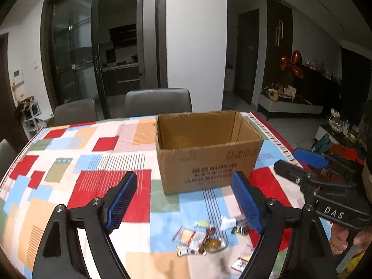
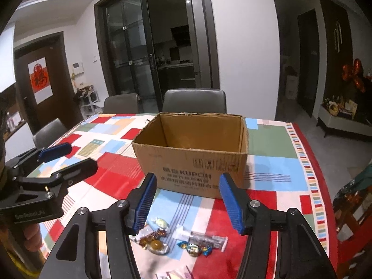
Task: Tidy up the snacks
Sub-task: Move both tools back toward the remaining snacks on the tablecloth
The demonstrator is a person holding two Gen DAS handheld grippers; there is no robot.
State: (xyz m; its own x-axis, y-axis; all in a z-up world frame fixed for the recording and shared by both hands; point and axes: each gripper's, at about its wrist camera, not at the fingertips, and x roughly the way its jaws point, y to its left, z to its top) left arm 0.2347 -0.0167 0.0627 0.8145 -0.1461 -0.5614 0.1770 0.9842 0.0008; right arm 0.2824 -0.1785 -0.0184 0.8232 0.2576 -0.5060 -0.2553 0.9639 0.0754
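A: Please start with the tools. How do they stand?

B: The left gripper (image 1: 183,195) has its jaws wide apart and nothing is between the blue pads (image 1: 122,200). The right gripper (image 2: 186,200) is also open, a little less wide, and it holds nothing. Both hang above the table, not touching anything.

A: And each one can see the other?

B: Yes. In the left wrist view the right gripper (image 1: 309,162) comes in from the right edge, with a hand (image 1: 346,239) under it. In the right wrist view the left gripper (image 2: 62,155) comes in from the left edge.

A: Where are the snacks?

B: The wrapped snacks (image 2: 179,237) lie in a loose group on the tablecloth (image 2: 274,169), in the lower middle of the frame, under the open jaws. I see a green-white candy (image 2: 161,222), a round amber candy (image 2: 156,244) in clear wrap, a long clear packet (image 2: 204,238) and some small blue-gold ones (image 2: 196,248).

A: And the container?

B: The cardboard box (image 2: 193,162) stands open just behind the snacks, in the middle of the frame. The inside walls that I can see are bare; the near wall hides the floor, so what lies there I cannot tell. Two grey chairs (image 2: 194,100) stand behind the table.
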